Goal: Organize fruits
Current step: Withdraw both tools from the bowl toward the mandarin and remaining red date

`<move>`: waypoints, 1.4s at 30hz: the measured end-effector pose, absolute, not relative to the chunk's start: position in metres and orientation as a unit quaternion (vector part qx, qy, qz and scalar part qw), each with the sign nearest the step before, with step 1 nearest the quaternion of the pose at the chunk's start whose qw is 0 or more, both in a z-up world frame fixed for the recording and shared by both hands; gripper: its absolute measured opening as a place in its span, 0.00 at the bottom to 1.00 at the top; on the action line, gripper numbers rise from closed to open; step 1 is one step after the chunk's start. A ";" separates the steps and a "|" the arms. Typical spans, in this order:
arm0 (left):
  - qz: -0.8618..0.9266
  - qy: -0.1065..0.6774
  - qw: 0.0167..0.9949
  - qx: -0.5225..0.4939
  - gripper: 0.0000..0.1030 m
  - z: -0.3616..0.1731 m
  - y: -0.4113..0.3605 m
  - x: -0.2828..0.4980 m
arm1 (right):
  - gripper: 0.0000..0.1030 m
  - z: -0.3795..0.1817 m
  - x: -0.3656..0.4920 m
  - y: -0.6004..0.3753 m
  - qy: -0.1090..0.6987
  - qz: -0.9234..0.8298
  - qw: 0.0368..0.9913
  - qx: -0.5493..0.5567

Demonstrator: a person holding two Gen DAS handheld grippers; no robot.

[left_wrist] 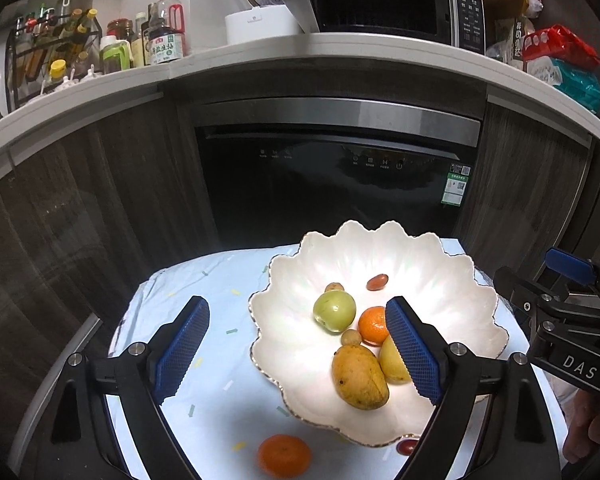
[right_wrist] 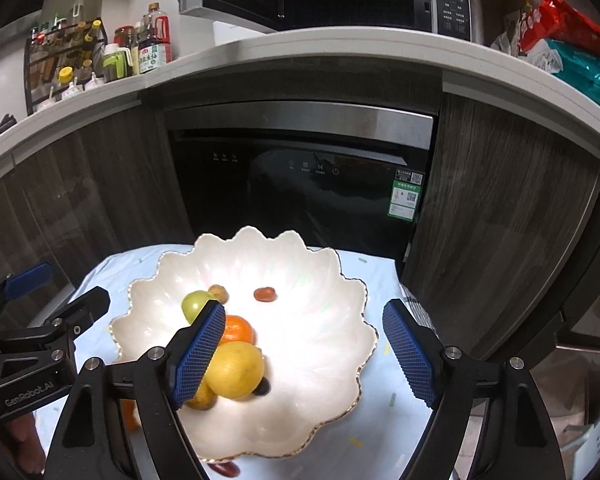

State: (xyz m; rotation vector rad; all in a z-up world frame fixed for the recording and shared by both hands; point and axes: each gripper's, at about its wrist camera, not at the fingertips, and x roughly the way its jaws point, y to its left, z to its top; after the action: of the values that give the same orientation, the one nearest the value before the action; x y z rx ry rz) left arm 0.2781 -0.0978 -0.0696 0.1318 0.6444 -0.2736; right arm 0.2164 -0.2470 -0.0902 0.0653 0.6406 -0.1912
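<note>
Jaws apart, empty, both grippers; bowl [left_wrist: 440, 276] holds mango [left_wrist: 358, 376], lemon [right_wrist: 236, 368]; tangerine [left_wrist: 284, 455] outside on cloth.

The right gripper's fingers [right_wrist: 199, 354] hide part of the mango [right_wrist: 201, 398] (yellow, bowl-bound).

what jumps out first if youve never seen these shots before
A big white scalloped bowl on the pale blue cloth, holding a green apple, mango, orange and lemon. One more orange sits outside it on the cloth, between the open left gripper fingers.
</note>
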 end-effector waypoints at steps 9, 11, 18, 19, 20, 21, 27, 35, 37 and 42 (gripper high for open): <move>-0.128 0.306 0.941 0.063 0.88 -0.056 -0.086 0.259 | 0.79 -0.080 0.196 -0.232 0.304 -0.095 0.947 0.032; -0.128 0.304 0.942 0.064 0.88 -0.054 -0.083 0.254 | 0.79 -0.078 0.191 -0.229 0.302 -0.096 0.948 0.032; -0.124 0.301 0.943 0.064 0.88 -0.052 -0.071 0.242 | 0.79 -0.075 0.181 -0.218 0.298 -0.092 0.950 0.031; -0.123 0.301 0.943 0.064 0.88 -0.052 -0.070 0.241 | 0.79 -0.075 0.181 -0.217 0.298 -0.092 0.950 0.032; -0.123 0.301 0.944 0.064 0.88 -0.052 -0.068 0.239 | 0.79 -0.076 0.179 -0.214 0.299 -0.090 0.950 0.031; -0.123 0.301 0.943 0.065 0.88 -0.053 -0.066 0.237 | 0.79 -0.076 0.178 -0.213 0.299 -0.089 0.950 0.031; -0.122 0.303 0.943 0.070 0.92 -0.058 -0.057 0.228 | 0.79 -0.082 0.169 -0.202 0.300 -0.086 0.950 0.028; -0.122 0.307 0.941 0.077 0.94 -0.067 -0.050 0.220 | 0.79 -0.093 0.159 -0.195 0.303 -0.086 0.949 0.028; -0.123 0.308 0.940 0.077 0.94 -0.071 -0.048 0.219 | 0.79 -0.096 0.156 -0.193 0.305 -0.086 0.948 0.028; -0.124 0.314 0.937 0.085 0.94 -0.082 -0.046 0.215 | 0.79 -0.106 0.153 -0.190 0.314 -0.086 0.945 0.027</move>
State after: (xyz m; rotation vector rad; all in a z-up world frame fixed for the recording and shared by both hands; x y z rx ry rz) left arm 0.2153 -0.0461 -0.0823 0.1743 0.6414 -0.2540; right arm 0.1528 -0.1902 -0.1063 0.0550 0.6394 -0.1746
